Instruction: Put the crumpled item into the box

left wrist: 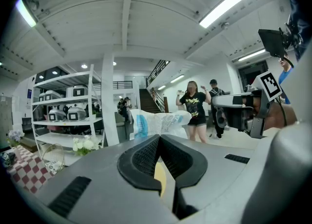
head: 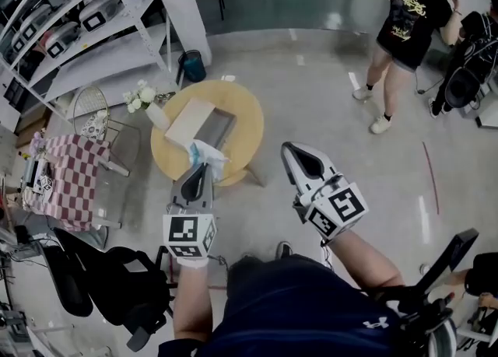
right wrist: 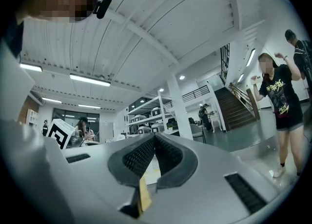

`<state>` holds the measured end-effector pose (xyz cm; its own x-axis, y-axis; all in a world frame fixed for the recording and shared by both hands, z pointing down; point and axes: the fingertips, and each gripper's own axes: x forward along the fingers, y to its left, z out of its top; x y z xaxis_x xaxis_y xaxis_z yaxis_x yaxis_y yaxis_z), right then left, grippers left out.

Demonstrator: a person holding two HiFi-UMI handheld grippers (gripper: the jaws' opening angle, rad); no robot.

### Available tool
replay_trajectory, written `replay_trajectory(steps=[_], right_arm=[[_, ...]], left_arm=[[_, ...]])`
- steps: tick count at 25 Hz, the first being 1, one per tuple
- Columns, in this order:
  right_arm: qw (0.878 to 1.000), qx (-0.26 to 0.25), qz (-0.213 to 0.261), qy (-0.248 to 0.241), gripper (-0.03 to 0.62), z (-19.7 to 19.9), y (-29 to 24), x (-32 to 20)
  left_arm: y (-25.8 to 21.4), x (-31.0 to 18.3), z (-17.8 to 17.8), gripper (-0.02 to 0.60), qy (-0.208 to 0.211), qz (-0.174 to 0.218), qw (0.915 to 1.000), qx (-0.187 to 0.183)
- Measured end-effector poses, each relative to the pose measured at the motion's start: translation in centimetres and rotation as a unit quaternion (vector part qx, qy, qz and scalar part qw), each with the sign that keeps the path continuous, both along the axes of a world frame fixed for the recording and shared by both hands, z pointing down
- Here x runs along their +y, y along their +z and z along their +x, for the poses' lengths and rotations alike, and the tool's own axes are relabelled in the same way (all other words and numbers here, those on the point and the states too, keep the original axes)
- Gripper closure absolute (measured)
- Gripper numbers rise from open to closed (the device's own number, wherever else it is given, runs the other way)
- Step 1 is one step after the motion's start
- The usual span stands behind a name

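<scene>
Crumpled item (head: 205, 155), white plastic w/ blue print, pinched at tips of left gripper (head: 200, 169); jaws clamped on it, bulk poking out past tips. Held mid-frame in head view, over near edge of round yellow table (head: 243, 106), just below box (head: 187, 124) in pic. Not yet above box opening, at a guess. Box lying at centre of table, flaps spread, grey inside, apparently bare. Right gripper (head: 288, 148) right of centre, off to side of table, jaws pressed together w/ nothing between, per its own view; no part in job at present. Vase of white flowers (head: 140, 99) at upper-left rim of table, near box but not in likely path. Person in black tee (head: 408, 17) upper right, well apart. Progress, est.: pick-up done, carry nearly done. Left to do: short move fwd to get over opening, lower, release, pull clear. Prob. light and springy, so may catch on a flap or cling to pads on release.
</scene>
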<state>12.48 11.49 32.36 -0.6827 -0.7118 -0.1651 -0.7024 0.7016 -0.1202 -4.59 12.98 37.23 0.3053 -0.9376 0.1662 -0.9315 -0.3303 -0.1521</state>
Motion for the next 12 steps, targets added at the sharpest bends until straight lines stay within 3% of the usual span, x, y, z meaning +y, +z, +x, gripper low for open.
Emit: replay_trajectory(steps=[5,12], right_arm=[[1.000,-0.003,-0.006,-0.003,0.592,1.0,-0.1,-0.6],[1.000,0.000,-0.016,-0.006,0.592,-0.2,0.3,-3.0]], left_arm=[[-0.2,-0.3,0.9,0.565,-0.005,-0.004,1.0000,-0.002],[0.2,-2.6,-0.5,0.565,-0.010,-0.010,0.9999,0.003]])
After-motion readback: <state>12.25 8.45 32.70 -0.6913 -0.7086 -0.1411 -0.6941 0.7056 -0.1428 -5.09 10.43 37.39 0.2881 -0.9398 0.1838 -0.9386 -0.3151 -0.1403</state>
